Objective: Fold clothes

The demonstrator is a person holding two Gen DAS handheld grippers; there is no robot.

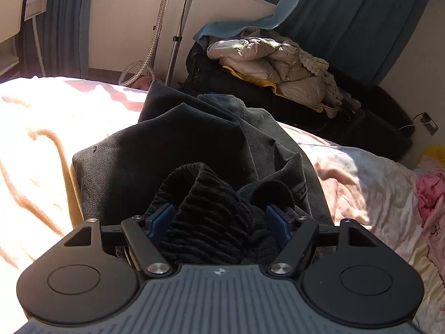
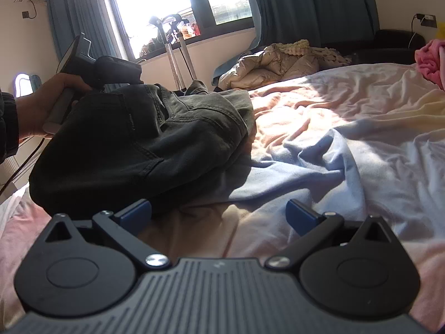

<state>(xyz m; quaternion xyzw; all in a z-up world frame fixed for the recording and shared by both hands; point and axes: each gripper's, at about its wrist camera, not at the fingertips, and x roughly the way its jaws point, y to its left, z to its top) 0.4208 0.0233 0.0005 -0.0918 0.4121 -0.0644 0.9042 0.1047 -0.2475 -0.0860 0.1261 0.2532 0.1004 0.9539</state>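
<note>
Dark grey jeans (image 1: 194,139) lie bunched on the bed; in the right wrist view they (image 2: 144,144) sit at the left. A black ribbed knit garment (image 1: 211,222) fills the space between the blue pads (image 1: 162,220) of my left gripper (image 1: 219,222), whose jaws stand fairly wide around it, on top of the jeans. My right gripper (image 2: 219,217) is open and empty, low over the bed sheet, just right of the jeans. The left gripper and the hand that holds it (image 2: 41,105) show behind the jeans.
The bed has a rumpled pink sheet (image 2: 347,105) with a light blue patch (image 2: 292,167). A pile of beige padded clothes (image 1: 278,64) lies on a dark couch beyond the bed. A pink garment (image 2: 431,58) lies far right. A stand (image 1: 178,27) and curtains are by the window.
</note>
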